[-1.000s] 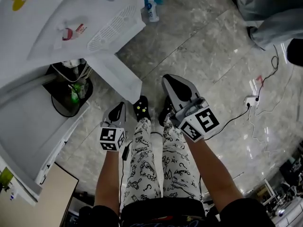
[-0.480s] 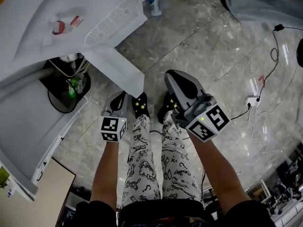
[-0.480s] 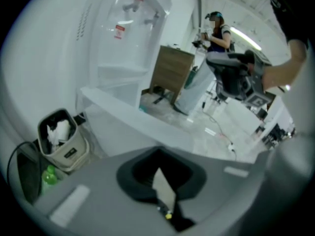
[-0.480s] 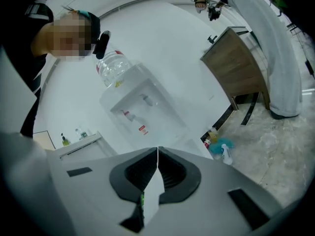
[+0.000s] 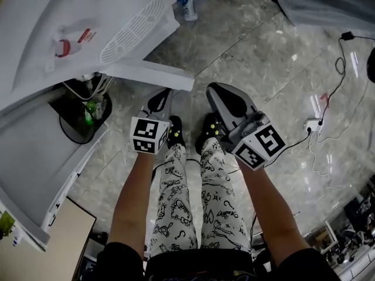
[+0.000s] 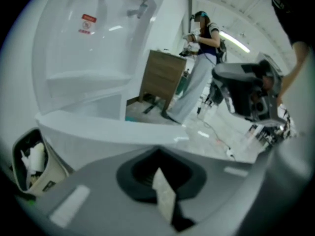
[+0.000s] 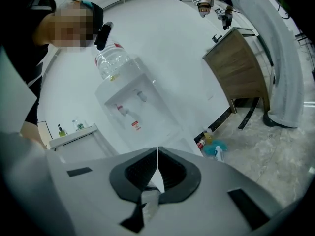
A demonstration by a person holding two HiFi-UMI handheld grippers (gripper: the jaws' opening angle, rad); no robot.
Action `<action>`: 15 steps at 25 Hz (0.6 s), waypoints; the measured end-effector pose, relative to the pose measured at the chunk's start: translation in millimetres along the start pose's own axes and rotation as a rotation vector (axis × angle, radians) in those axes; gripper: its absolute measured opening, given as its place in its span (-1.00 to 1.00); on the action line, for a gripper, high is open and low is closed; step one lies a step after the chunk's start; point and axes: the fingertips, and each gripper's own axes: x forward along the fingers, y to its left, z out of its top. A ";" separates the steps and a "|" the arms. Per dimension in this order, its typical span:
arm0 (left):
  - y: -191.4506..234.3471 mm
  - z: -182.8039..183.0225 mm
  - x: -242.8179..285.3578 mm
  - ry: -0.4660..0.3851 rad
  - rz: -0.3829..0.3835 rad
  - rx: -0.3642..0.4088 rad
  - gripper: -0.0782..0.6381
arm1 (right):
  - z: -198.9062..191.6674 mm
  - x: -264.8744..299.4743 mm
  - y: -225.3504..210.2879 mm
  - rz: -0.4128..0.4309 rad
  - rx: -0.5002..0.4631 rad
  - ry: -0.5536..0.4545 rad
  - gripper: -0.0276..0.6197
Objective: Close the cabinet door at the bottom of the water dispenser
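Noting the door (image 5: 153, 73) standing open off the dispenser (image 5: 88, 22) in the upper left of the head view, its top edge running left to right and ending near frame centre. Finding the left gripper (image 5: 162, 97) directly below that edge, close to its free end. Showing its jaws pressed together in the left gripper view, with nothing between them. Reading the tips as touching the door face or just short of it, possibly in contact, the steep angle not settling it. Seeing the same panel in the left gripper view as a pale band lying crosswise just beyond the tips: straight ahead of the gripper, long axis across its line. Placing the right gripper (image 5: 215, 92) to the right of the door's free end and apart from it, jaws likewise meeting on nothing. Recording a bin (image 5: 82, 119) sitting in the opening behind the door, at frame left. Judging the left gripper the nearer, and the closing push as running forward toward the upper left, swinging the panel about its left end.
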 end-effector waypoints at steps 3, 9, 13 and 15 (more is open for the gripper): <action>7.9 19.2 19.9 -0.010 -0.001 0.022 -0.78 | 6.4 -1.7 -7.0 -0.023 0.024 -0.018 -0.86; 53.6 43.5 37.5 -0.029 0.057 -0.005 -0.78 | 20.4 -8.6 -21.0 -0.058 -0.003 -0.033 -0.86; 82.0 50.2 48.2 -0.019 0.111 0.002 -0.78 | 30.2 -13.9 -42.8 -0.101 -0.027 -0.041 -0.86; 92.2 53.7 55.0 -0.011 0.136 0.016 -0.78 | 35.0 -15.9 -52.3 -0.130 -0.030 -0.048 -0.86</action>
